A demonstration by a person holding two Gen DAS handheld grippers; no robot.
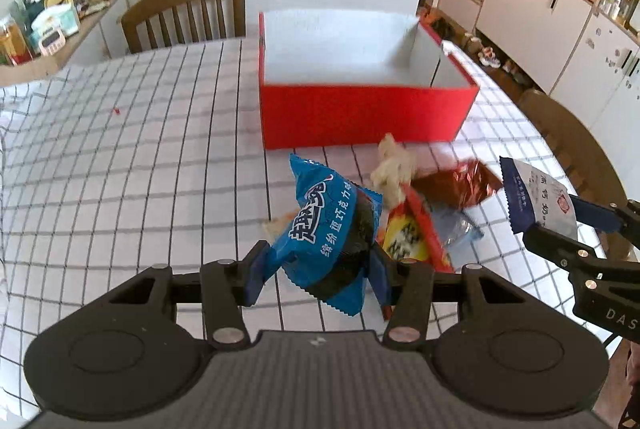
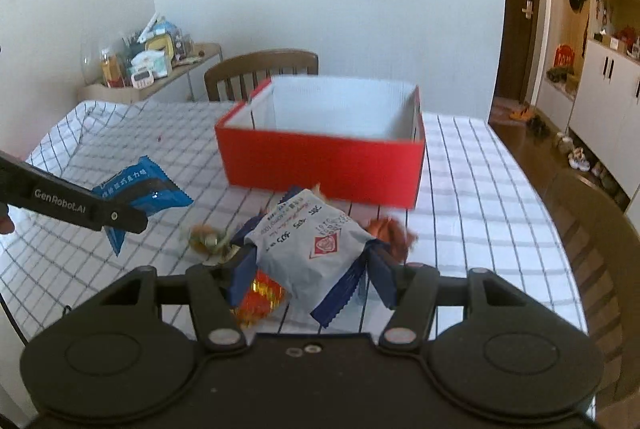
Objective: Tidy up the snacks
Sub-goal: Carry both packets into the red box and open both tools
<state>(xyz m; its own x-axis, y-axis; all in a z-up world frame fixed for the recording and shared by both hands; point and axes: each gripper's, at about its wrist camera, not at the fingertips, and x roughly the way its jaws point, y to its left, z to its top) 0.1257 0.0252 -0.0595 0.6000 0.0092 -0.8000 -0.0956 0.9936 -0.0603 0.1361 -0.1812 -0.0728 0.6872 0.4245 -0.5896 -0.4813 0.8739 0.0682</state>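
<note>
Left tongs (image 1: 316, 261) gripped a blue snack packet (image 1: 326, 225), right tongs (image 2: 310, 269) a grey-white packet (image 2: 312, 249); the open red box (image 1: 360, 113) lay straight ahead, beyond loose snacks (image 1: 424, 225) on the counter (image 1: 140, 169).

A home dining room: checked tablecloth (image 1: 140, 157), wooden chairs (image 1: 188, 13), white storage cabinets (image 1: 532, 5) crowded with household clutter, shoes (image 2: 578, 157) by the door (image 2: 520, 9).
</note>
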